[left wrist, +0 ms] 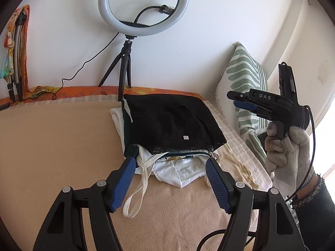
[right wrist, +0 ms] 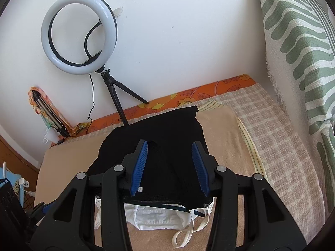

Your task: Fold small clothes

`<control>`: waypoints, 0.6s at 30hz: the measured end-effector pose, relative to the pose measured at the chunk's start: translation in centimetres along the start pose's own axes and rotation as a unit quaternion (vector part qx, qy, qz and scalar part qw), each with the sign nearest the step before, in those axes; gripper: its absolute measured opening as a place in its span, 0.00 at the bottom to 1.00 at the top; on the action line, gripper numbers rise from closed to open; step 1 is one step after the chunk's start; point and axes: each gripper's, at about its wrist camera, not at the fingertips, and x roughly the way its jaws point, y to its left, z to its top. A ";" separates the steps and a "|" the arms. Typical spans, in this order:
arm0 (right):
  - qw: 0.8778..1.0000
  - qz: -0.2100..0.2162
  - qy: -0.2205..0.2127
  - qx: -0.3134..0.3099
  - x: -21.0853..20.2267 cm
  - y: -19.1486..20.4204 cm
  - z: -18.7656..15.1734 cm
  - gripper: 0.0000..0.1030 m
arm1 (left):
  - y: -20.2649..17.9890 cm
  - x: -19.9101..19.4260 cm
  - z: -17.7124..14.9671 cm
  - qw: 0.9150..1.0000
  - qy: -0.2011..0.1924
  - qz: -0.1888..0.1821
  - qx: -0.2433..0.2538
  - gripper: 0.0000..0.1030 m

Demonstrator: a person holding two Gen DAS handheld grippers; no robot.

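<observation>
A folded black garment [left wrist: 171, 123] lies on top of a small stack of clothes on the beige blanket [left wrist: 52, 146]. White garments [left wrist: 182, 171] with loose straps [left wrist: 136, 196] stick out under its near edge. My left gripper [left wrist: 170, 161] is open at the stack's near edge; its left fingertip [left wrist: 132, 152] touches the black garment's near left corner. My right gripper [left wrist: 240, 102] is raised in the air to the right of the stack, held by a gloved hand. In the right wrist view the right gripper [right wrist: 169, 146] is open and empty above the black garment [right wrist: 167, 146] and white garments [right wrist: 155, 217].
A ring light on a tripod [left wrist: 144, 8] stands at the wall behind the stack. A green-striped pillow [left wrist: 242, 77] leans at the right. A checked cloth [right wrist: 278, 146] covers the bed's right side. A folded tripod in patterned cloth [left wrist: 16, 48] leans at the far left.
</observation>
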 end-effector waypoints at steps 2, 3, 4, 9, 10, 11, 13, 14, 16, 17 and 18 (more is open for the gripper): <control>1.000 -0.008 -0.007 -0.011 -1.0 1.1 -0.4 0.45 | -0.5 -0.7 -0.2 1.000 -0.005 0.003 0.014 0.79; 1.000 -0.012 -0.011 -0.016 -1.5 1.5 -0.7 0.45 | -0.8 -1.1 -0.4 1.000 -0.007 0.005 0.023 0.81; 1.000 -0.014 -0.014 -0.020 -2.0 2.0 -1.0 0.45 | -1.1 -1.4 -0.5 0.999 -0.009 0.007 0.031 0.83; 0.999 -0.026 -0.021 -0.022 -3.8 3.6 -2.7 0.46 | -2.0 -3.1 -1.3 0.998 -0.016 0.011 0.052 0.93; 0.999 -0.030 -0.023 -0.023 -4.1 3.9 -3.0 0.48 | -2.1 -3.4 -1.5 0.998 -0.018 0.014 0.057 0.93; 0.999 -0.031 -0.026 -0.023 -4.5 4.1 -3.4 0.49 | -2.1 -3.7 -1.6 0.998 -0.020 0.016 0.062 0.94; 0.998 -0.042 -0.034 -0.019 -5.1 4.6 -4.3 0.53 | -2.2 -4.4 -2.1 0.997 -0.025 0.016 0.073 0.96; 0.998 -0.046 -0.039 -0.020 -5.3 4.8 -4.7 0.54 | -2.2 -4.7 -2.3 0.996 -0.027 0.018 0.077 0.98; 0.997 -0.057 -0.043 -0.019 -5.7 5.5 -5.7 0.57 | -2.2 -5.3 -2.9 0.996 -0.033 0.024 0.083 1.00; 0.997 -0.063 -0.046 -0.018 -5.8 5.8 -6.2 0.59 | -2.2 -5.5 -3.2 0.995 -0.034 0.025 0.085 1.00; 0.996 -0.067 -0.049 -0.017 -6.0 6.1 -6.6 0.63 | -2.1 -5.8 -3.5 0.995 -0.035 0.026 0.088 1.00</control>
